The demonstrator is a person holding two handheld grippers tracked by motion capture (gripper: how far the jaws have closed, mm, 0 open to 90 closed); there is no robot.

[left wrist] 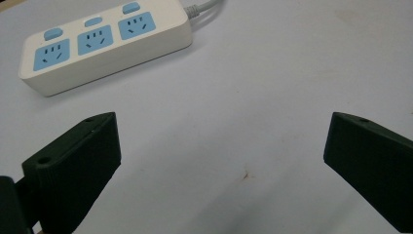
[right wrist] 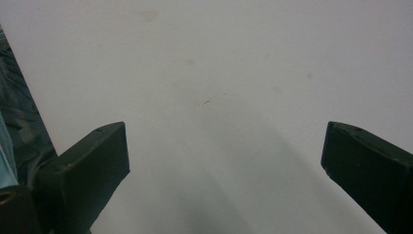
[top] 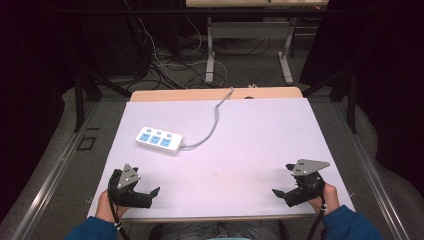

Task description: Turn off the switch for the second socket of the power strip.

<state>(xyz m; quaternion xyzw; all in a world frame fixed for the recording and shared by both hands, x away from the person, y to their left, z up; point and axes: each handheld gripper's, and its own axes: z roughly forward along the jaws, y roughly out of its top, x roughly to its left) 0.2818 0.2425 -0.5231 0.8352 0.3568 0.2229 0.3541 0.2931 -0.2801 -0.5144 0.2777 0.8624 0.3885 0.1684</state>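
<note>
Two grippers rest low at the near edge of the white table (top: 240, 145), each held by a hand in a blue sleeve cut off at the bottom of the high view. At left, the left gripper (top: 145, 192) has its jaws spread wide with nothing between them. Beyond it, toward the far left, lies the power strip (top: 159, 139) (its near end cropped in the left gripper view), long axis running left to right, sockets up, cable (top: 212, 125) trailing off the far edge. At right, well apart, the right gripper (top: 281, 181) likewise gapes empty over bare table.
</note>
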